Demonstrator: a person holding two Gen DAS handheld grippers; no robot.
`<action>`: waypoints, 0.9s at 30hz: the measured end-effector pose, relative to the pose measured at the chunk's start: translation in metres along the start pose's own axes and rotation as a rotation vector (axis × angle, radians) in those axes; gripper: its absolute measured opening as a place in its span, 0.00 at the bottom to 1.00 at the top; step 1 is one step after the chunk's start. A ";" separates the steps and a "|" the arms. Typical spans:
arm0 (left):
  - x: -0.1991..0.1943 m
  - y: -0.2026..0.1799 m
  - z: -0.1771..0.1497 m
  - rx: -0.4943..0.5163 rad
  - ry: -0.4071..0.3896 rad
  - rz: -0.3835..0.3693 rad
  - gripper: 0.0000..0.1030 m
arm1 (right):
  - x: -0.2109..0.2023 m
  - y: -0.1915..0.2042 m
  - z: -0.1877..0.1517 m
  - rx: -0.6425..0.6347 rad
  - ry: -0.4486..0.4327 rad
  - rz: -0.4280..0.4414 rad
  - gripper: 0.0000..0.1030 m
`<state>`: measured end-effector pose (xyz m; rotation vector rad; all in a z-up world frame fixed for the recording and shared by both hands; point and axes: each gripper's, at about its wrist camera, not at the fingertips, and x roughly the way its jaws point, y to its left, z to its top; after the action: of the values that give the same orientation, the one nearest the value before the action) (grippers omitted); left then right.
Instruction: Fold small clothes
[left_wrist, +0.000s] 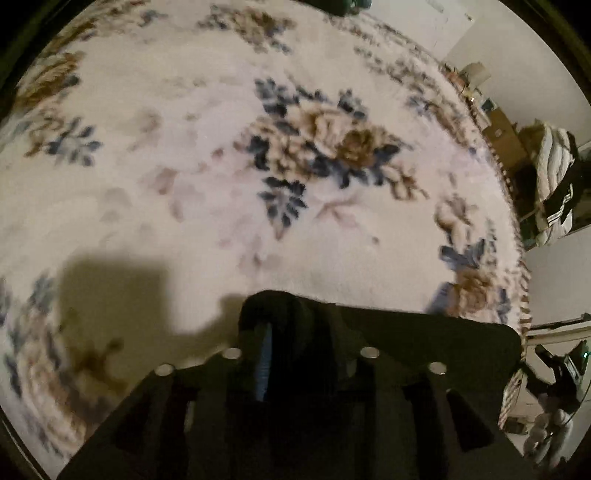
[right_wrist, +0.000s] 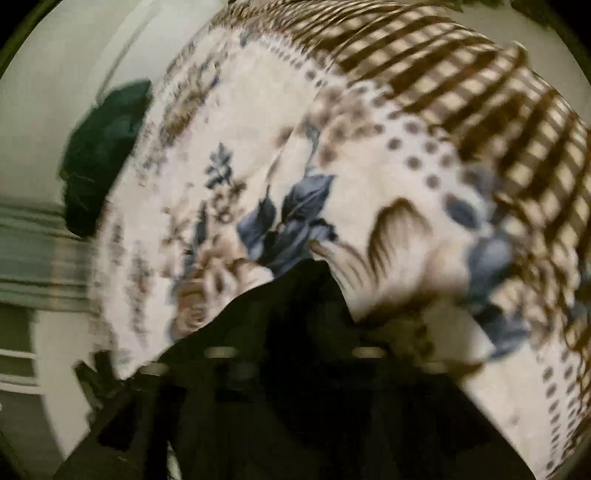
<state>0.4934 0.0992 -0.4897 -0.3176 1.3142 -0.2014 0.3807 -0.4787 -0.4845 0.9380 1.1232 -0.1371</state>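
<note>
A black garment (left_wrist: 388, 343) hangs from my left gripper (left_wrist: 284, 325), whose jaws are shut on a bunched edge of it above a white floral blanket (left_wrist: 184, 155). The cloth stretches off to the right. In the blurred right wrist view the same black garment (right_wrist: 295, 306) covers my right gripper (right_wrist: 295, 350), which looks shut on it, above the blanket (right_wrist: 369, 166). The fingers in that view are mostly hidden by cloth.
A dark green garment (right_wrist: 103, 155) lies at the blanket's far edge, and also shows at the top of the left wrist view (left_wrist: 336, 5). Piled bedding and boxes (left_wrist: 550, 177) stand by the wall at the right. The blanket's checked border (right_wrist: 480, 92) lies to the right.
</note>
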 end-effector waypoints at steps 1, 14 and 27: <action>-0.015 -0.002 -0.011 -0.006 -0.018 0.053 0.63 | -0.012 -0.008 -0.007 0.007 -0.007 0.016 0.81; 0.012 -0.087 -0.155 0.110 0.121 0.216 0.82 | 0.015 -0.109 -0.131 0.168 0.099 0.173 0.89; 0.031 -0.109 -0.177 0.096 0.128 0.251 0.82 | 0.054 -0.061 -0.100 -0.031 0.119 0.180 0.68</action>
<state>0.3330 -0.0336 -0.5196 -0.0576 1.4525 -0.0730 0.3024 -0.4281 -0.5742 1.0253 1.1408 0.0829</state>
